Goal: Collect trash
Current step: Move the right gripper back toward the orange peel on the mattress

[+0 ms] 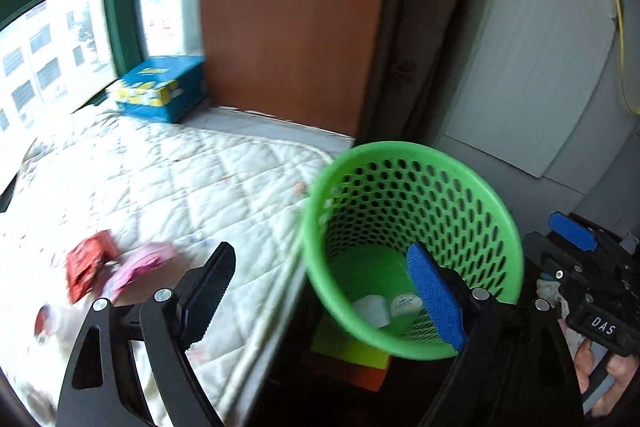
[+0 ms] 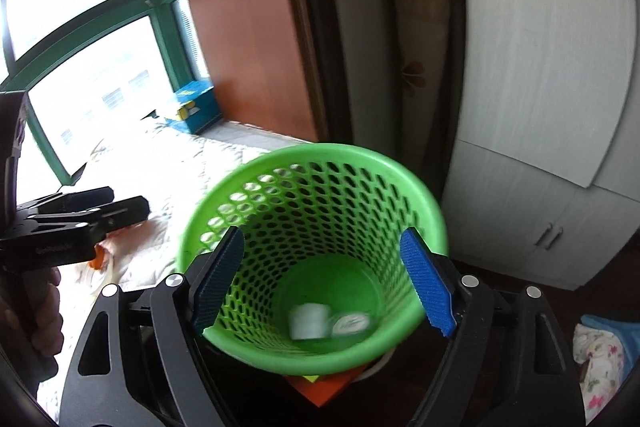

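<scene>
A green mesh waste basket (image 1: pixel 472 187) stands beside the bed; it also shows in the right wrist view (image 2: pixel 436 223). Inside lie a white crumpled piece (image 2: pixel 308 321) and a round white lid (image 2: pixel 352 325). My right gripper (image 2: pixel 324 287) is open and empty, hovering over the basket's mouth. My left gripper (image 1: pixel 324 295) is open and empty at the mattress edge, left of the basket. A red wrapper (image 1: pixel 86 265) and a pink wrapper (image 1: pixel 138 265) lie on the mattress (image 1: pixel 168 179). Another red-and-white piece (image 1: pixel 44 321) lies at the far left.
A blue and yellow box (image 1: pixel 160 89) sits on the window sill. A brown wooden panel (image 1: pixel 292 11) and white wardrobe (image 2: pixel 540 107) stand behind. An orange and yellow block (image 1: pixel 352 359) lies under the basket. Floral cloth (image 2: pixel 600 359) lies at the right.
</scene>
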